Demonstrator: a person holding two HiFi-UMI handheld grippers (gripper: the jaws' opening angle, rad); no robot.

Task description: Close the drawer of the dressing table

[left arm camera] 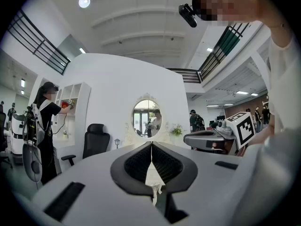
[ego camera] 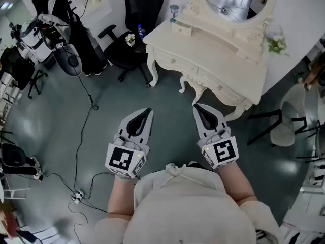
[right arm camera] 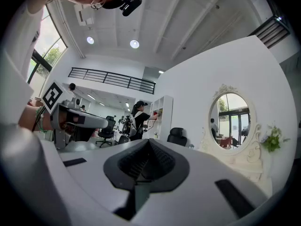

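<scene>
Cream-white carved dressing table [ego camera: 208, 47] stands against the wall at the far right of the grey floor [ego camera: 101, 116], with an oval mirror [ego camera: 233, 1] above it. Its front edge runs slantwise in the head view, from upper left down to lower right. The drawer fronts with small knobs lie along that edge, so each drawer's long axis follows the same slant. The drawer front nearest the person [ego camera: 218, 87] looks slightly proud of the frame, though how far out it stands is hard to judge.

The table lies ahead of both tools and a little to the right. The right gripper [ego camera: 197, 107] is the nearer one, its tip just short of the table's front leg and below that drawer front. The left gripper [ego camera: 147, 111] is beside it, farther from the table, over bare floor.

Both grippers are held out level, side by side, pointing forward. Each has its jaws pressed together with nothing between them.

A push to close would likely run straight across the slanted front, towards the wall.
</scene>
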